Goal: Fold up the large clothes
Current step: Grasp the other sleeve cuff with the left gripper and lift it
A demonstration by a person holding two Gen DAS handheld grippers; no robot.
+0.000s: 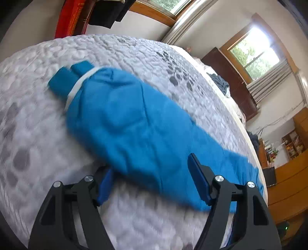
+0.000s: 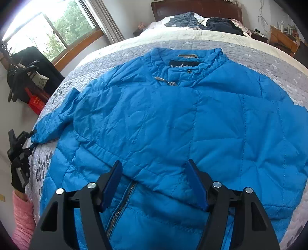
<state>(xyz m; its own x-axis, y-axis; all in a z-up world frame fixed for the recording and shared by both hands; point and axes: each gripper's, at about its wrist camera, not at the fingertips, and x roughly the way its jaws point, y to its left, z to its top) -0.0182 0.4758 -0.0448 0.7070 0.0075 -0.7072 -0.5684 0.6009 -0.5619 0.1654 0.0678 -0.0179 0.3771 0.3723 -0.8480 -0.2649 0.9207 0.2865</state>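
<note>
A bright blue quilted jacket [image 2: 173,119] lies front up on the bed, collar at the far end and zipper [image 2: 119,207] running toward me. My right gripper [image 2: 154,182] hovers open just over the jacket's lower front, beside the zipper, holding nothing. In the left wrist view a long padded length of the jacket [image 1: 134,125] stretches away over the quilt, ending in a white band and darker blue tabs [image 1: 71,77]. My left gripper [image 1: 152,182] is open, and the near edge of that fabric lies between its fingers. The left gripper [image 2: 19,146] also shows by the sleeve end.
A grey-and-white quilted bedspread [image 1: 38,134] covers the bed. Loose dark clothes [image 2: 221,23] lie near the wooden headboard [image 2: 192,7]. A gloved hand with a pink sleeve [image 2: 23,215] is at the left bed edge. Wooden furniture [image 1: 284,184] stands beyond the bed's right side.
</note>
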